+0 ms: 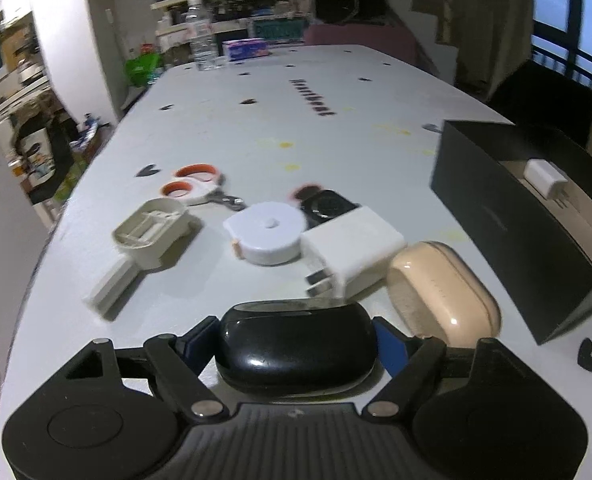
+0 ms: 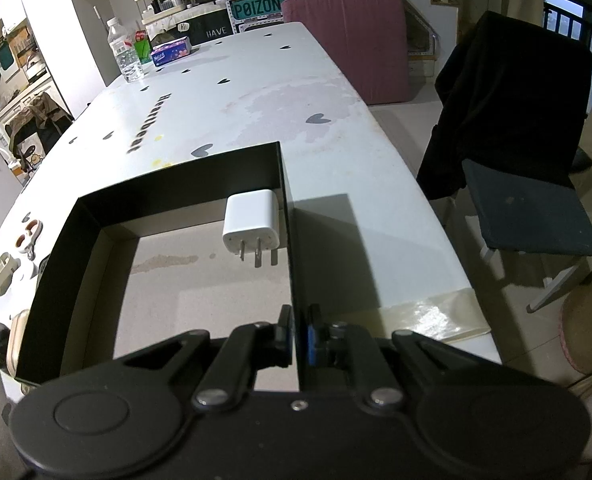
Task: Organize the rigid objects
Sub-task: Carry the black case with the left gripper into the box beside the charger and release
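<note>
A glossy black case [image 1: 296,346] is seen between blue-padded black fingers [image 1: 391,350], with a glossy beige case [image 1: 441,290] beside it and a white charger [image 1: 355,250], a white round reel [image 1: 266,232] and a cream-coloured tool [image 1: 148,236] laid out on the pale table [image 1: 335,128], which is dotted with small dark hearts and dark lettering. Orange-lined white handles are shown on the scissors [image 1: 196,184], and yellow spots are scattered over the tabletop. The box [image 2: 176,192] is black-walled with a greyish-tan floor, a second white charger [image 2: 252,224] is lying inside, and a pink cushion [image 2: 347,40] is caught beyond the table's far end.
</note>
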A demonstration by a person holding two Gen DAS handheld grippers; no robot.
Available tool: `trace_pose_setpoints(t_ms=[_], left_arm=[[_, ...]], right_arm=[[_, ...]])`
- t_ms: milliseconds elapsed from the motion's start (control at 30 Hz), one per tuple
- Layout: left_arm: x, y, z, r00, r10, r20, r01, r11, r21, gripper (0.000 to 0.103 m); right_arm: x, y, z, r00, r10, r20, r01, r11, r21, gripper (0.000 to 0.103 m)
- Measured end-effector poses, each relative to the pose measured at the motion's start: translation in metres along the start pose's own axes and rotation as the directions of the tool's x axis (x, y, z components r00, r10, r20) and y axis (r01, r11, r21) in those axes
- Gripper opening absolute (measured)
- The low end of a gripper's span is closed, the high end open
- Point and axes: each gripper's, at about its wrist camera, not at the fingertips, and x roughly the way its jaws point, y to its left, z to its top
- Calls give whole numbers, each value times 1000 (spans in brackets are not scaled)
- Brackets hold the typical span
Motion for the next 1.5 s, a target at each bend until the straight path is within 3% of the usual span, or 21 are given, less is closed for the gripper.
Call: trace_pose_setpoints(t_ms=[233,367,567,700,833,1000,1167,1500], left_arm=[[-42,-5,16,993,14,115,-1,994,-107,81],[-57,-34,42,987,-67,147,84,990,-117,81],[-47,-92,91,978,-168,125,185,973,-137,81],[-22,-135,114,974,-221,56,227,962,-153,81],[14,-167,126,983,-180,-16,175,971,-165,81],[51,-179,134,984,-163,-78,142,964,-225,81],[68,-195,133,994,-72,-79,59,985,-163,81],[86,-205,133,987,-139,-79,121,972,-200,81]], right_arm=[[0,0,0,1000,1,0,-1,1000,2,7],[0,0,0,1000,3,0,-3,1000,4,7],[0,-1,0,1000,4,1,-4,1000,4,7],[-1,0,-1,1000,4,2,-4,1000,-1,7],[-2,1,-1,1000,6,3,-6,1000,-3,7],[-3,2,-2,1000,6,4,-6,1000,-7,7],[-3,4,-2,1000,7,2,-7,1000,-12,7],[-3,5,-2,1000,7,1,-6,1000,-18,7]])
